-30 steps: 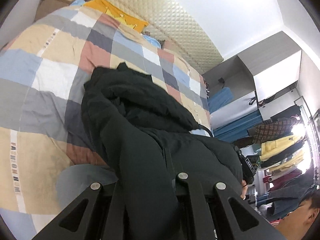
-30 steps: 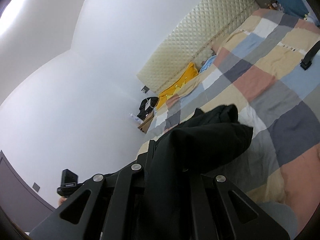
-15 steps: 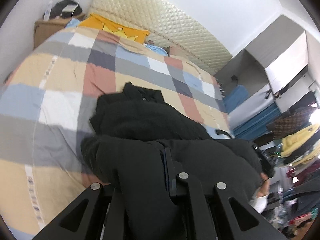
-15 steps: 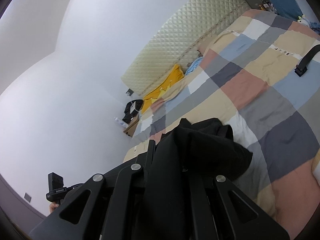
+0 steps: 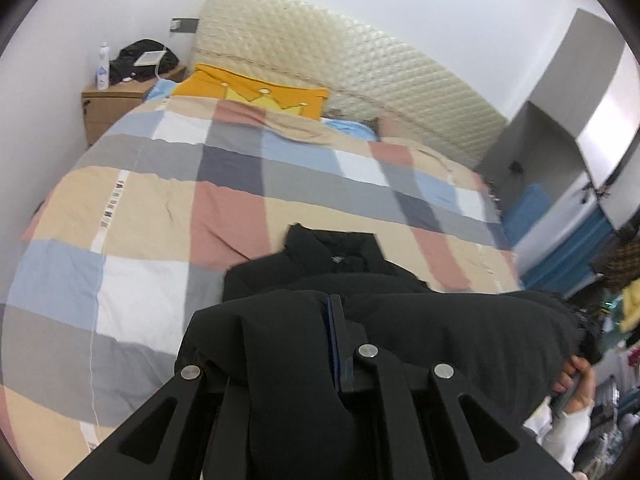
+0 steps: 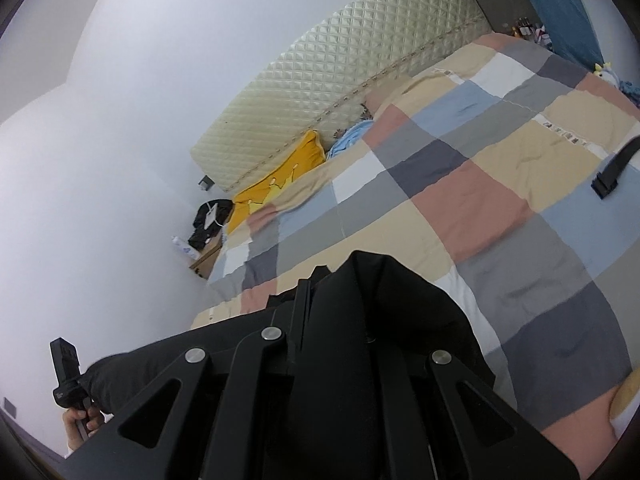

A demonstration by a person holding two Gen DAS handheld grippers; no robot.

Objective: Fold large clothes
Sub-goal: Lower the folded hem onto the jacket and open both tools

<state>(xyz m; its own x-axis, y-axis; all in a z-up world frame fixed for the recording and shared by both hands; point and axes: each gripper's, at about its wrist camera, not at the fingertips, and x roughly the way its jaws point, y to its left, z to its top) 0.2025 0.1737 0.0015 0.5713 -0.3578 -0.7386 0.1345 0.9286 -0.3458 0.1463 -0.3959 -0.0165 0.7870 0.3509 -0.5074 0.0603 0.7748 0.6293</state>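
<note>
Two grippers, left [image 5: 316, 320] and right [image 6: 332, 300], pinch a black coat [image 5: 440, 320] over the bed [image 5: 160, 208]; bulky padding may slip their fingers.

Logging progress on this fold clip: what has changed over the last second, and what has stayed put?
Both hand-held grippers swung toward the headboard, carrying the gripped edge of the black jacket forward over its collar end, so more of the checked quilt shows. The left hand-held gripper and right hand-held gripper stayed clamped on the fabric. The yellow pillow and nightstand did not move.
</note>
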